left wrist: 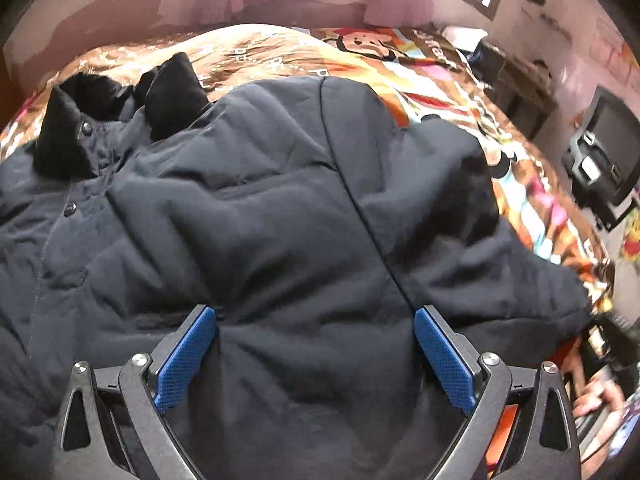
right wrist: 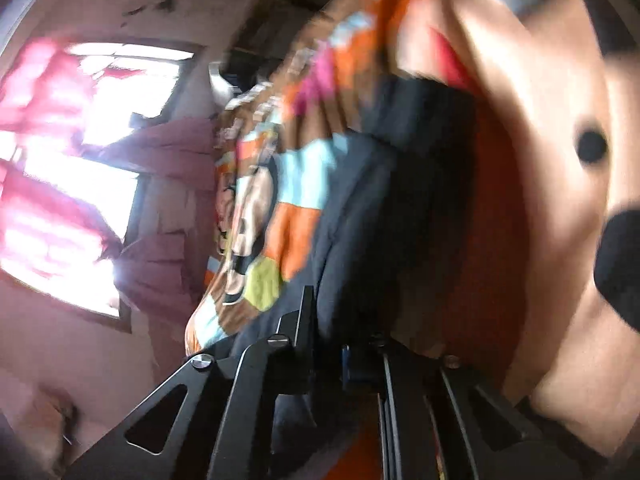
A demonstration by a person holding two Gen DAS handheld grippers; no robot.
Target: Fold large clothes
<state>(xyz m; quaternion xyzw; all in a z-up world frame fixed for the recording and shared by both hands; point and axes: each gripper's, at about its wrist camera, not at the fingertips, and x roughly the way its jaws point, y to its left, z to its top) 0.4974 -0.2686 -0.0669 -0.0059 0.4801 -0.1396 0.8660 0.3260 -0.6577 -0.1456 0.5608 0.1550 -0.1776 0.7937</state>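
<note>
Beside jacket [left wrist: 280,200] hem — bedspread [left wrist: 420,68]

Daylight is admitted through a window [right wrist: 92,168], which is blown out to white glare in the right wrist view. That view is heavily smeared by motion blur. The left wrist view is sharper, though the dark jacket [left wrist: 280,216] is dimly rendered. Fisheye bending and black vignetting are seen at the edges.

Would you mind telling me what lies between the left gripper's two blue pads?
Only the dark padded jacket; the left gripper stands open over it, seen in the left wrist view.
</note>
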